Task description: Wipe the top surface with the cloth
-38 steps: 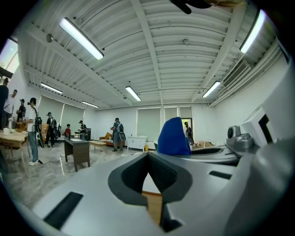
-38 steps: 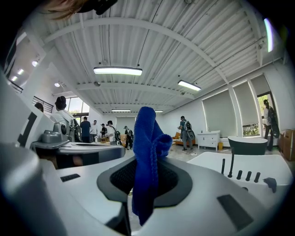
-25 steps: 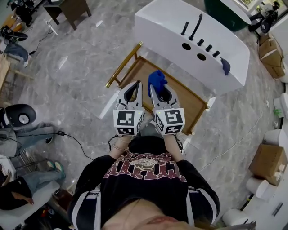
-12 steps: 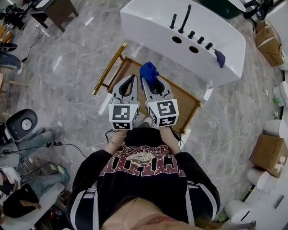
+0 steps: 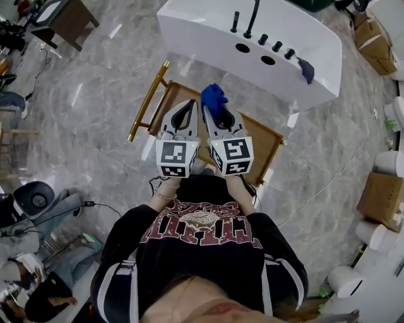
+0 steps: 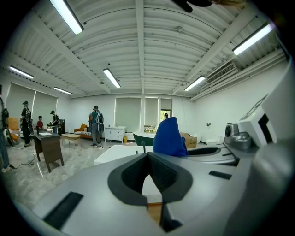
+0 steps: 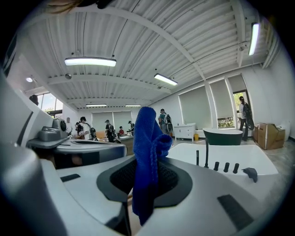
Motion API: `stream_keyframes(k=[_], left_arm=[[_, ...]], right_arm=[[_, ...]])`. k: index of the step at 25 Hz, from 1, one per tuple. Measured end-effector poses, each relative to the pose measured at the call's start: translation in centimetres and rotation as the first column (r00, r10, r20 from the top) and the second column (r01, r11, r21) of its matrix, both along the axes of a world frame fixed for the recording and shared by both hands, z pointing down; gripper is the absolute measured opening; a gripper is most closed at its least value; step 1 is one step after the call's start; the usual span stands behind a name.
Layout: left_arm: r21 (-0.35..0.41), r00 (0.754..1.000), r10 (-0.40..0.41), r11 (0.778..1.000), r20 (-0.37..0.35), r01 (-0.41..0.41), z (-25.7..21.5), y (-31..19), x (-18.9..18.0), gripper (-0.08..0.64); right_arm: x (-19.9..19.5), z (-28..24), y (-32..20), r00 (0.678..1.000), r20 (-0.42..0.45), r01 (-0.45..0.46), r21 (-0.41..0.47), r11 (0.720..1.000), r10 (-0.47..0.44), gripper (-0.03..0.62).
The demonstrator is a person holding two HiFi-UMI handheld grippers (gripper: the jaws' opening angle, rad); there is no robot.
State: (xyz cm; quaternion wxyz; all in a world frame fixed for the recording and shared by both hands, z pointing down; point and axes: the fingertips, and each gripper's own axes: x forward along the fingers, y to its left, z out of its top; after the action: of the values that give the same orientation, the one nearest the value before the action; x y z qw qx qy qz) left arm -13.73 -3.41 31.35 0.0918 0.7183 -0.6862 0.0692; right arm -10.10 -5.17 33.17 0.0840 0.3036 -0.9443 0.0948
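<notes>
While both grippers hang side by side over the wooden table (image 5: 260,142), the right gripper (image 5: 214,111) pinches the blue cloth (image 5: 213,97), which pokes up past its tips. The left gripper (image 5: 189,106) has its jaws pressed together on nothing. The white top surface (image 5: 205,28) lies just past the table's far edge, with open floor (image 5: 95,107) to the left.

Grippers: 2, the left gripper (image 5: 189,107) and the right gripper (image 5: 216,112), each carrying 1 marker cube (image 5: 177,158). Cloths: 2, a blue cloth (image 5: 213,96) and a darker cloth (image 5: 306,68). White unit (image 5: 189,28): 1, bearing 2 round holes (image 5: 243,47), 3 black knobs (image 5: 276,46) and 2 black posts (image 5: 253,16). Wooden table (image 5: 257,142): 1. Cardboard boxes (image 5: 382,192): 2.
</notes>
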Motion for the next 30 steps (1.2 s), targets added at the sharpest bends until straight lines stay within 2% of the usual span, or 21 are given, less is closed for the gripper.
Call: stream_keyframes(k=[5,11,19,23,30], left_arm=[[-0.006,0.996,0.094,0.996,0.001,-0.094,0.3,-2.1,-0.9,0.048],[-0.039,0.980,0.198,0.979,-0.003,-0.198,1.4,-3.8,-3.4,0.048],[-0.095,0.968,0.247,0.964,-0.042,-0.250,5.0,-4.6,-8.3,0.048],[-0.148,0.964,0.260,0.953,-0.051,-0.265,7.9,-5.5,-10.3,0.048],[-0.232,0.957,0.283,0.928,-0.066,-0.291,12.7,-6.0,-11.4,0.048]], right_arm=[[-0.8,0.3,-1.8,0.995,-0.018,-0.093,-0.002,0.996,0.093,0.089],[-3.8,1.3,-3.3,0.982,-0.044,-0.184,-0.036,0.982,0.182,0.089],[-8.3,4.1,-4.2,0.965,-0.097,-0.249,-0.064,0.966,0.242,0.089],[-10.0,6.0,-5.3,0.956,-0.136,-0.273,-0.087,0.958,0.260,0.089],[-10.8,10.2,-6.4,0.941,-0.192,-0.308,-0.142,0.941,0.279,0.089]])
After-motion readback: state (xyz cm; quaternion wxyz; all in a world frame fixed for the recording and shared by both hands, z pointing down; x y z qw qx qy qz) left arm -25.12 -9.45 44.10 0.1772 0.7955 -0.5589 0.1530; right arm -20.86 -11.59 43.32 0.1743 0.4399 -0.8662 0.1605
